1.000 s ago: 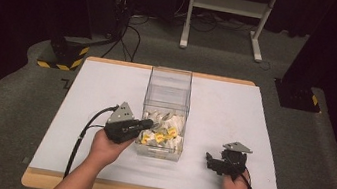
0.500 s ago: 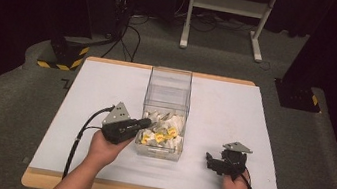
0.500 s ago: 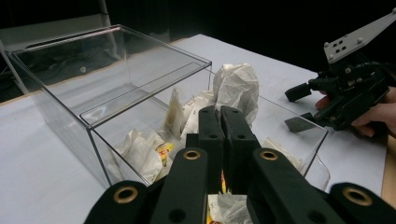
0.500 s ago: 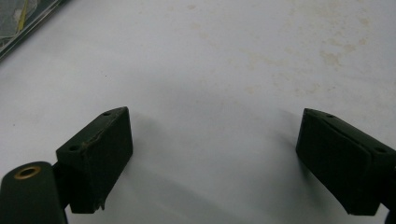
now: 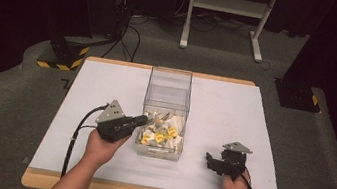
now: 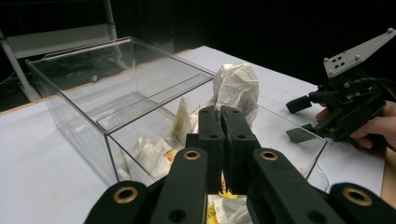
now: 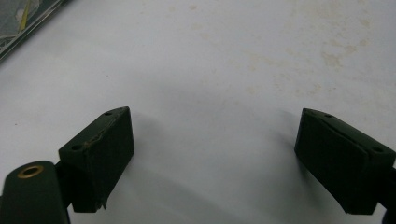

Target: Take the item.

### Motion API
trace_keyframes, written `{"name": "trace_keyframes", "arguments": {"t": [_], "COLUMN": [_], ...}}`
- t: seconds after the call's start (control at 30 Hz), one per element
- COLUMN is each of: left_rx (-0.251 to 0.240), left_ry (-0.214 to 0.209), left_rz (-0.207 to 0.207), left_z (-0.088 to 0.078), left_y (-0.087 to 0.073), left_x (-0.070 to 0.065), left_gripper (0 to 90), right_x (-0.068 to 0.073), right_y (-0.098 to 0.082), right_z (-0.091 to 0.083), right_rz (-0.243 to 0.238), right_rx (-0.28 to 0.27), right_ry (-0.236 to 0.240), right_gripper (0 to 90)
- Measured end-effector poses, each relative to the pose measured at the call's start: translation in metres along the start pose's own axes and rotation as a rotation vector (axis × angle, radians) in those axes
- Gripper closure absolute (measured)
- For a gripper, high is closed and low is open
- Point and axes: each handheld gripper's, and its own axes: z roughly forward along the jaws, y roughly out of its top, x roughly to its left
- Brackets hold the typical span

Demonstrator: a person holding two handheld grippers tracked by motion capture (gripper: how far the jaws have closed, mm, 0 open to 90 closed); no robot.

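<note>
clear box [image 5: 168, 92] contents too small to identify, wrappers [image 6: 236, 86] partly behind left gripper [image 6: 223, 122]

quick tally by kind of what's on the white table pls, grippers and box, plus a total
grippers: 2, the left gripper at the box's near end, the right gripper on the table
clear plastic box: 1, with a heap of white and yellow wrappers too jumbled to count
total: 3, wrappers left out
</note>
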Motion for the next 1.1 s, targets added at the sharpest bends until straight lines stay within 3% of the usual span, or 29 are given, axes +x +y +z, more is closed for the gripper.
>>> {"name": "trace_keyframes", "arguments": {"t": [1.1], "left_rx": [-0.043], "left_ry": [0.106], "left_rz": [-0.042], "left_z": [-0.037], "left_y": [-0.009], "left_x": [0.029], "left_gripper": [87.5], "right_x": [0.0], "right_y": [0.0], "right_z": [0.0], "right_rz": [-0.001], "right_rx": [0.0], "right_ry": [0.001], "right_gripper": [11.8]}}
